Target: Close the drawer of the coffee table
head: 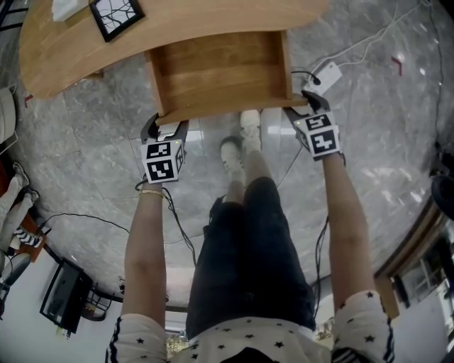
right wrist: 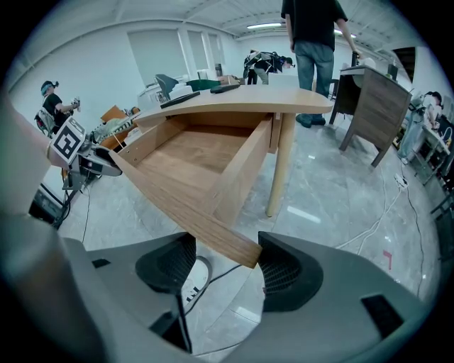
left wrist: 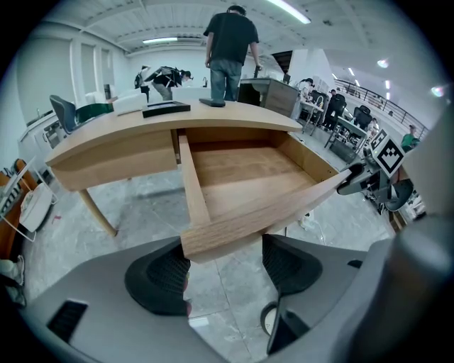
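The light wooden coffee table [head: 213,18] has its drawer [head: 220,71] pulled far out, and the drawer is empty. My left gripper [head: 164,127] is at the left end of the drawer front. My right gripper [head: 308,106] is at the right end. In the left gripper view the front board's corner [left wrist: 220,237] lies between the wide-apart jaws of the left gripper [left wrist: 223,266]. In the right gripper view the other corner [right wrist: 237,252] lies between the jaws of the right gripper [right wrist: 223,266]. Both grippers are open.
A black-and-white framed tile [head: 115,15] and a white item [head: 65,7] lie on the tabletop. A white adapter [head: 325,73] with its cable lies on the marble floor to the right. My shoes [head: 241,138] stand just below the drawer. A dark desk [right wrist: 372,99] and a standing person [right wrist: 316,35] are beyond the table.
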Demonstrator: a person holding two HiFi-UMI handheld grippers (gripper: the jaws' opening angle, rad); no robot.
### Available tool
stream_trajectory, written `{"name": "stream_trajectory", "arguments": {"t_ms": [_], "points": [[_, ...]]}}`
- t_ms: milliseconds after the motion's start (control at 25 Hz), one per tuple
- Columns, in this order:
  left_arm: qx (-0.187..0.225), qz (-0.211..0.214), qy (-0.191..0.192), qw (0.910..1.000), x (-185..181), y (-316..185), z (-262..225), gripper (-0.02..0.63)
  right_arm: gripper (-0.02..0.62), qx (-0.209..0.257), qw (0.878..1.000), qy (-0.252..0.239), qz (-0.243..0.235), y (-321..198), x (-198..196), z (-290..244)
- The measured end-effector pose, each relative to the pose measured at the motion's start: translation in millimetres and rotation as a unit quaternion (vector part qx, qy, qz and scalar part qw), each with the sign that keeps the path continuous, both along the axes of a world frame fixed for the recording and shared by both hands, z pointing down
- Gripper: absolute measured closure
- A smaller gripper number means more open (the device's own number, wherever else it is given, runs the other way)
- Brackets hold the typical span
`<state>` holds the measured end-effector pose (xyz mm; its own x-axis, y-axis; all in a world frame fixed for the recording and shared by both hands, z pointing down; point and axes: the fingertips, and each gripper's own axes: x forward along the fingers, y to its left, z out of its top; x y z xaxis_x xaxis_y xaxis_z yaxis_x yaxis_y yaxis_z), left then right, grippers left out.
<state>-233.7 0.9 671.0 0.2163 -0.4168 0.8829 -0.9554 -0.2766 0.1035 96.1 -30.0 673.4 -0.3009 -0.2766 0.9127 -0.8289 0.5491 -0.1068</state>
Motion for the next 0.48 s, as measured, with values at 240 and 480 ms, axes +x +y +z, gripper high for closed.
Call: {"name": "stream_trajectory", "arguments": {"t_ms": [240,480], "points": [[0.001,0.002,-0.001,1.0,-2,-11,-1,0.273,0.31,-0.001,1.0,0.001,0.002,-8,-2,0],[0.002,0.004,0.0,1.0,-3,-16,-1,0.273,0.31,-0.003,1.0,-0.001,0.006,-13,-4,-1]]}}
